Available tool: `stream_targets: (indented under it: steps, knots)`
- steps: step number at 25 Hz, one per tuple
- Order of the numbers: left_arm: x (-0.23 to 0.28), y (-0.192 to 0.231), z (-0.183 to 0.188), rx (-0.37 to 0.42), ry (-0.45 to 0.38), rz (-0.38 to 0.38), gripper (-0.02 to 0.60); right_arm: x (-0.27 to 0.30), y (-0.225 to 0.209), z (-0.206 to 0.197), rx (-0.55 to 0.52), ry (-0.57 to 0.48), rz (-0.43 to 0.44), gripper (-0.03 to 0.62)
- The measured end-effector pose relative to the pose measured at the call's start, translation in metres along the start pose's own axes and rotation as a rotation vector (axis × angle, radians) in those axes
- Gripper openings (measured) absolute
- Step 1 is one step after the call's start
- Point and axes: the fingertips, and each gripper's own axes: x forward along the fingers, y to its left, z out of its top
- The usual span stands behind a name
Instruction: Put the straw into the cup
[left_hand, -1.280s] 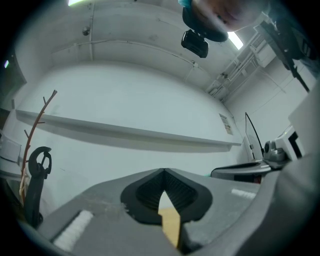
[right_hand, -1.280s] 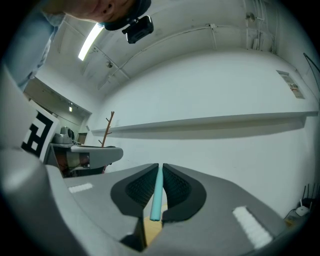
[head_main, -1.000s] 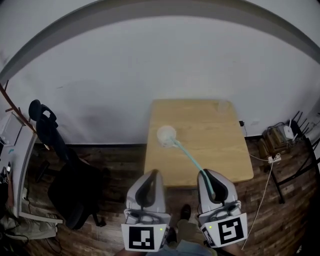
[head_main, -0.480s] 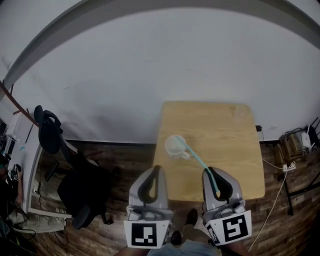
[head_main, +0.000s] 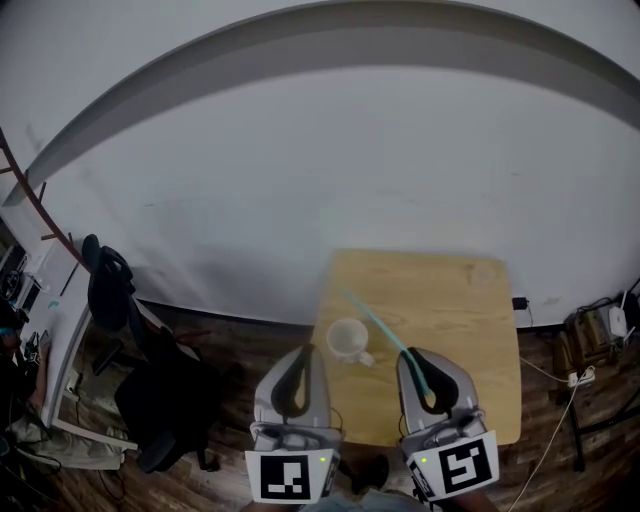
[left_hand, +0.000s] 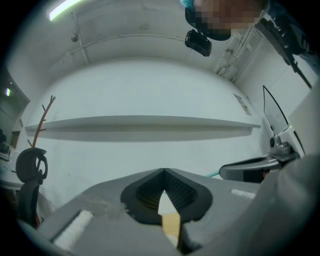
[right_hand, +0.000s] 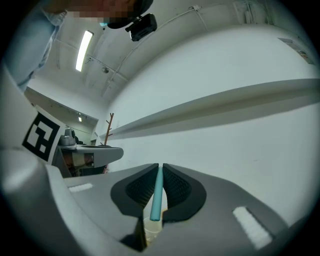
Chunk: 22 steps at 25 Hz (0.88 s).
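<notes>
A white mug (head_main: 347, 340) stands near the front left of the small wooden table (head_main: 455, 300). My right gripper (head_main: 418, 358) is shut on a teal straw (head_main: 385, 335). The straw slants up and to the left, passes just right of the mug, and its free end lies beyond the mug's rim. In the right gripper view the straw (right_hand: 157, 192) sits pinched between the jaws of the right gripper (right_hand: 160, 166), with the pale mug (right_hand: 151, 229) just visible below. My left gripper (head_main: 303, 352) hangs left of the mug, shut and empty; its jaws meet at the tip of the left gripper (left_hand: 162, 172).
A black office chair (head_main: 150, 385) stands on the wood floor at the left, beside a desk edge (head_main: 60, 340). Cables and a power strip (head_main: 580, 375) lie on the floor right of the table. A white wall rises behind the table.
The straw's far end was at the mug's rim before; now it reaches past the mug on its right side. The head view has shifted, so table and mug sit lower and more to the right.
</notes>
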Motion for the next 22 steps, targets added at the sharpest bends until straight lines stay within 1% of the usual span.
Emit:
stream_targets:
  steps: [4,9,12,16,22]
  knots:
    - [0.009,0.001,-0.008,-0.006,0.022,0.005,0.017,0.008,-0.004,-0.005,-0.003,0.022,0.015,0.032]
    - [0.017,0.004,-0.025,-0.032,0.05,0.0,0.017,0.014,-0.006,-0.025,0.014,0.072,0.008,0.032]
    - [0.021,0.007,-0.038,-0.049,0.078,-0.002,0.017,0.016,-0.003,-0.041,0.038,0.128,0.015,0.032]
    - [0.025,0.009,-0.057,-0.056,0.119,-0.01,0.017,0.017,0.001,-0.063,0.059,0.178,0.022,0.032]
    - [0.03,0.014,-0.085,-0.072,0.157,-0.032,0.017,0.02,0.008,-0.101,0.088,0.263,0.027,0.034]
